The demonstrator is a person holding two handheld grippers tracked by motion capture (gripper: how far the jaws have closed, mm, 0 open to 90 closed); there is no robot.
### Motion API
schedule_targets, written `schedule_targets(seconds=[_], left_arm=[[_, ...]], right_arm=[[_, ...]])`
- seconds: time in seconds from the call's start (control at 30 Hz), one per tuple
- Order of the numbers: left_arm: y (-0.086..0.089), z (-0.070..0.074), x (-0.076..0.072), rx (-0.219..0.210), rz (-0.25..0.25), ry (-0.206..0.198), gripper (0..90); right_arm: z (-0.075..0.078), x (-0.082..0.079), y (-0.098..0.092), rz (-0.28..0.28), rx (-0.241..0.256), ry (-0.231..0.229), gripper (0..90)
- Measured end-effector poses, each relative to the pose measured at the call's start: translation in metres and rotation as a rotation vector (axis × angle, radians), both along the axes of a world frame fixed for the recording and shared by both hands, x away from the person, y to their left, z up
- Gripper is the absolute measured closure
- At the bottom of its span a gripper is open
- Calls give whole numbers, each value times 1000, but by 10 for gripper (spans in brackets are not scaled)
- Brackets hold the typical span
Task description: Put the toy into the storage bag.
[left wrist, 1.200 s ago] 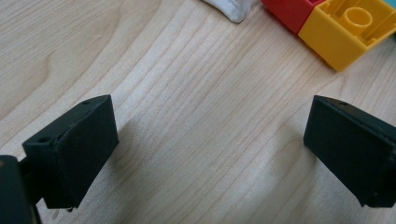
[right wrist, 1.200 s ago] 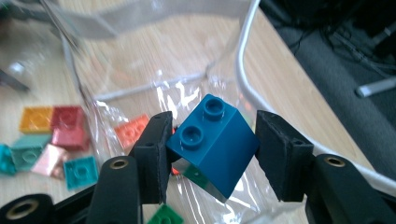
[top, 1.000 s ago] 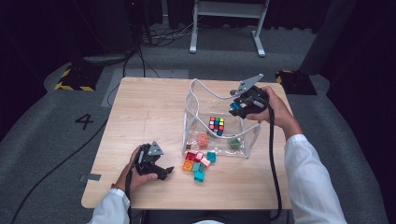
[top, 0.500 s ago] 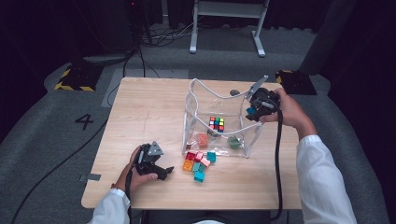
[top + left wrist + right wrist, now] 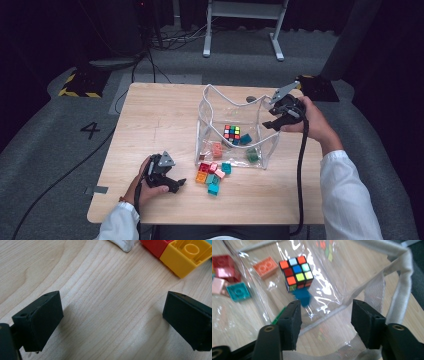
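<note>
A light wooden table (image 5: 150, 120) carried everything. A clear plastic bag (image 5: 215, 100) stood open on its right half. Just in front of the bag lay a small cluster of loose bricks (image 5: 212, 175), red, yellow, pink and teal, apparently touching one another, though that was hard to tell.

Left claw (image 5: 172, 183) gapes low by the near edge; right claw (image 5: 272, 123) gapes, raised

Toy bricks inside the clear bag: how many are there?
3 that I can make out: an orange brick near the bag's front left, a blue brick beside the puzzle cube, and a green brick at the front right. Glare on the clear bag may hide more.
</note>
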State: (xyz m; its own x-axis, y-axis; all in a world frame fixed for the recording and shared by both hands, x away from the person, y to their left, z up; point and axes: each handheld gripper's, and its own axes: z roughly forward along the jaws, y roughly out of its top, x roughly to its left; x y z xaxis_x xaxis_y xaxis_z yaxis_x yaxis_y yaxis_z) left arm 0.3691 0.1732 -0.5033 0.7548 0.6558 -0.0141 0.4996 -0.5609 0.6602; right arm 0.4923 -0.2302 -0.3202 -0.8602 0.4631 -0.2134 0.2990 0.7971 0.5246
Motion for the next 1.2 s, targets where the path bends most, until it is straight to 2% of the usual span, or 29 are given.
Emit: schedule_targets(seconds=[0.1, 0.17, 0.2, 0.3, 0.37, 0.4, 0.43, 0.57, 0.7, 0.77, 0.83, 0.9, 1.03, 1.2], left_arm=[[0, 0, 0, -4, 2, 4, 31], [0, 0, 0, -7, 2, 10, 31], [0, 0, 0, -7, 2, 10, 31], [0, 0, 0, -7, 2, 9, 31], [0, 0, 0, -7, 2, 9, 31], [0, 0, 0, -2, 0, 2, 31], [0, 0, 0, -1, 2, -1, 31], [0, 0, 0, 0, 0, 0, 31], [0, 0, 0, -6, 2, 10, 31], [0, 0, 0, -6, 1, 7, 31], [0, 0, 0, 0, 0, 0, 31], [0, 0, 0, 0, 0, 1, 31], [0, 0, 0, -1, 1, -1, 31], [0, 0, 0, 0, 0, 0, 31]], right_arm=[[6, -6, -5, 0, 58, -31, 399], [11, -11, -10, -7, 122, -50, 385], [13, -15, -12, -30, 150, -58, 378], [18, -25, -20, -26, 257, -94, 363], [20, -33, -25, -36, 295, -133, 332], [20, -33, -25, -36, 295, -133, 332], [21, -44, -30, -50, 337, -171, 325], [21, -62, -40, -61, 399, -216, 315], [21, -81, -52, -61, 461, -241, 316], [18, -90, -57, -58, 480, -240, 319], [14, -100, -61, -62, 475, -265, 319], [9, -109, -65, -49, 493, -257, 320], [-5, -126, -69, -44, 491, -274, 322], [-19, -139, -71, -35, 501, -269, 324]])
